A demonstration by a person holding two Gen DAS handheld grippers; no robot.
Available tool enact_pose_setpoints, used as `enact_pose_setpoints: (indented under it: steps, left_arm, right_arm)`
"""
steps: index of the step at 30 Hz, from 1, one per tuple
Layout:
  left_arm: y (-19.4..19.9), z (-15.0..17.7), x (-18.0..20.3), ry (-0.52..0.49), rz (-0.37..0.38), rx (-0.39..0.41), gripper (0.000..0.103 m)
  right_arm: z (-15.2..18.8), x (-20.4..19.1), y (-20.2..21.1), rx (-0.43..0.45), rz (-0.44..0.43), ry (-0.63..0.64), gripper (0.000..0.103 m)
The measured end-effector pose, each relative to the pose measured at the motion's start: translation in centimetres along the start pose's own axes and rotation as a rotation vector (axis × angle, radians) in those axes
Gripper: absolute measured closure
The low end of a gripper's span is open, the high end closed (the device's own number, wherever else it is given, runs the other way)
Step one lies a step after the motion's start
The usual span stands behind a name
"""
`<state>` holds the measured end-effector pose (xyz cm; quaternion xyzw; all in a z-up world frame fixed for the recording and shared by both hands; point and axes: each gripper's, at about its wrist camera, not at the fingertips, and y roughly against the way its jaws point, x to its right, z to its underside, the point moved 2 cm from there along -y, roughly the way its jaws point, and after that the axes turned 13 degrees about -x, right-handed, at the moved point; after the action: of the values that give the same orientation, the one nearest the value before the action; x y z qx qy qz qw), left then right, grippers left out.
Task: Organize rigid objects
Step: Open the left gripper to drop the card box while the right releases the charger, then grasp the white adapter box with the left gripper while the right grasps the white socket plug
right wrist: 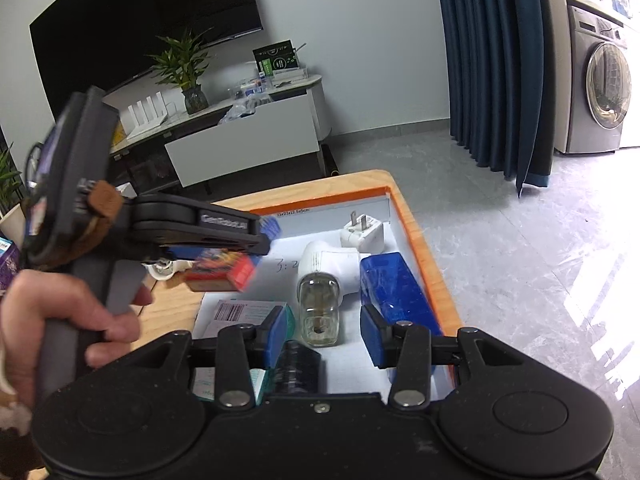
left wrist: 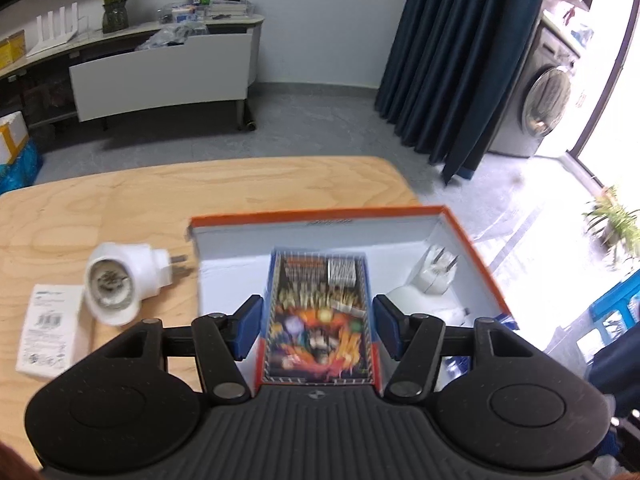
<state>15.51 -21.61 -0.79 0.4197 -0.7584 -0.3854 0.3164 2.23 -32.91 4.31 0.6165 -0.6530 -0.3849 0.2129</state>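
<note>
Left tongs (left wrist: 318, 330) clamped on colorful card box (left wrist: 318, 316) over orange-rimmed box (left wrist: 476, 248), frame center; right tongs (right wrist: 324, 332) apart above glass bulb (right wrist: 319, 312).

Colourful card box (left wrist: 318, 316) above orange-rimmed box (left wrist: 476, 248)

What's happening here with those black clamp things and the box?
A person is sorting small items into an orange-edged cardboard box on a wooden table. The left tool carries a colourful printed carton over the box. The right tool hovers open above it. A white lamp-socket plug waits on the table.
</note>
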Motion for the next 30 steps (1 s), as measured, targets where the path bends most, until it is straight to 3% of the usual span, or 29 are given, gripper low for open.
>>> enact_pose_setpoints:
  steps: [2, 6, 15, 22, 30]
  left_arm:
    - [0.4, -0.1, 0.1, -0.002, -0.007, 0.013, 0.035]
    - [2.2, 0.2, -0.3, -0.007, -0.027, 0.046, 0.032]
    - [7.3, 4.4, -5.8, 0.097, -0.116, 0.052, 0.021]
    - [9.9, 8.3, -12.3, 0.213, -0.215, 0.026, 0.020]
    - [10.9, 9.5, -16.1, 0.292, -0.227, 0.027, 0.017]
  right_arm:
    - [0.0, 0.1, 0.4, 0.009, 0.002, -0.003, 0.050]
    - [-0.1, -0.1, 1.0, 0.021, 0.004, 0.000, 0.050]
    - [0.0, -3.2, 2.3, 0.038, -0.029, 0.065, 0.041]
    - [0.2, -7.5, 2.0, 0.024, -0.075, 0.147, 0.035]
    - [0.4, -11.7, 1.7, 0.010, -0.105, 0.227, 0.033]
